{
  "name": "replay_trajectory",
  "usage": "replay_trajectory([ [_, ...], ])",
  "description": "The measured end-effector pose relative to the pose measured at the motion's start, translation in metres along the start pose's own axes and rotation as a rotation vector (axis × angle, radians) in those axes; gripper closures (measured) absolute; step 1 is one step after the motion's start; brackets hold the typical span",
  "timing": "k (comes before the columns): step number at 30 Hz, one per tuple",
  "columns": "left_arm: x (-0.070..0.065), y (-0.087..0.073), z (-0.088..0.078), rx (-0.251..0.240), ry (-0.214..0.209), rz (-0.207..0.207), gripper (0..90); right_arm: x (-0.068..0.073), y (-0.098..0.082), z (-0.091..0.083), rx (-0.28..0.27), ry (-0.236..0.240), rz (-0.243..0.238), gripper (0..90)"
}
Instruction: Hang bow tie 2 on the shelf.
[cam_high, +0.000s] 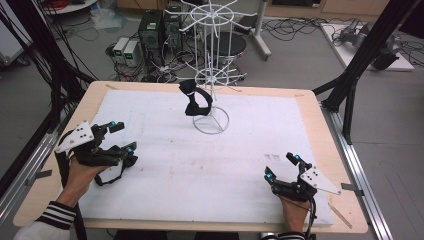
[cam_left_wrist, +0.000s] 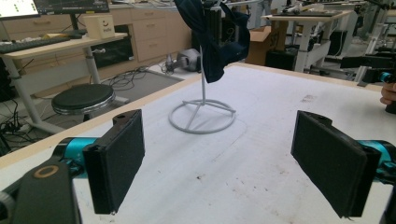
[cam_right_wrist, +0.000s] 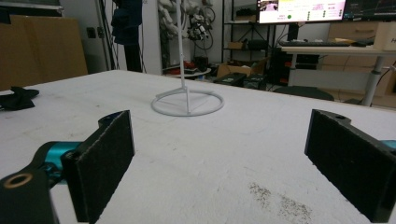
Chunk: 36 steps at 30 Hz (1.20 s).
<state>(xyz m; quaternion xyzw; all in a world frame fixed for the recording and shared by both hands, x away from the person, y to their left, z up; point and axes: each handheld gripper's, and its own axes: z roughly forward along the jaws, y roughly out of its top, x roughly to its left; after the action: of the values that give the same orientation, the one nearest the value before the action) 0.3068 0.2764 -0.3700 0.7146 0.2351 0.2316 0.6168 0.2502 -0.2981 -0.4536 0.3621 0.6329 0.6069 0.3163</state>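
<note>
A white wire rack (cam_high: 212, 65) stands on a ring base (cam_high: 211, 120) at the back middle of the white board (cam_high: 200, 165). A dark cloth (cam_high: 195, 99) hangs from one of its lower arms, clear of the board. The left gripper view has the cloth (cam_left_wrist: 212, 37) above the ring base (cam_left_wrist: 201, 115); the right gripper view has the ring base (cam_right_wrist: 187, 103) ahead. My left gripper (cam_high: 122, 137) rests open at the left edge, nothing between its jaws. My right gripper (cam_high: 282, 166) rests open at the front right, also holding nothing.
The board lies on a wooden table (cam_high: 310, 102). Black frame posts (cam_high: 367, 50) rise at the right and left. Computers and cables (cam_high: 150, 40) and a stool (cam_high: 226, 46) stand on the floor behind the table.
</note>
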Motion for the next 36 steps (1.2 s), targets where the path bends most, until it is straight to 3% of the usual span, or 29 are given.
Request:
replay_trajectory([
  [7, 0.002, 0.002, -0.005, 0.022, 0.001, 0.009, 17.8, 0.0, 0.0, 0.0, -0.003, 0.0, -0.001, 7.5],
  [13, 0.007, 0.006, -0.011, 0.071, -0.011, 0.03, 17.8, 0.0, 0.0, 0.0, 0.001, 0.0, -0.006, 7.5],
  [22, 0.018, 0.011, -0.014, 0.174, -0.027, 0.049, 17.8, 0.0, 0.0, 0.0, 0.004, -0.003, -0.003, 7.5],
  [36, 0.037, 0.011, -0.01, 0.332, -0.051, 0.135, 17.9, 0.0, 0.0, 0.0, 0.001, -0.003, 0.002, 7.5],
])
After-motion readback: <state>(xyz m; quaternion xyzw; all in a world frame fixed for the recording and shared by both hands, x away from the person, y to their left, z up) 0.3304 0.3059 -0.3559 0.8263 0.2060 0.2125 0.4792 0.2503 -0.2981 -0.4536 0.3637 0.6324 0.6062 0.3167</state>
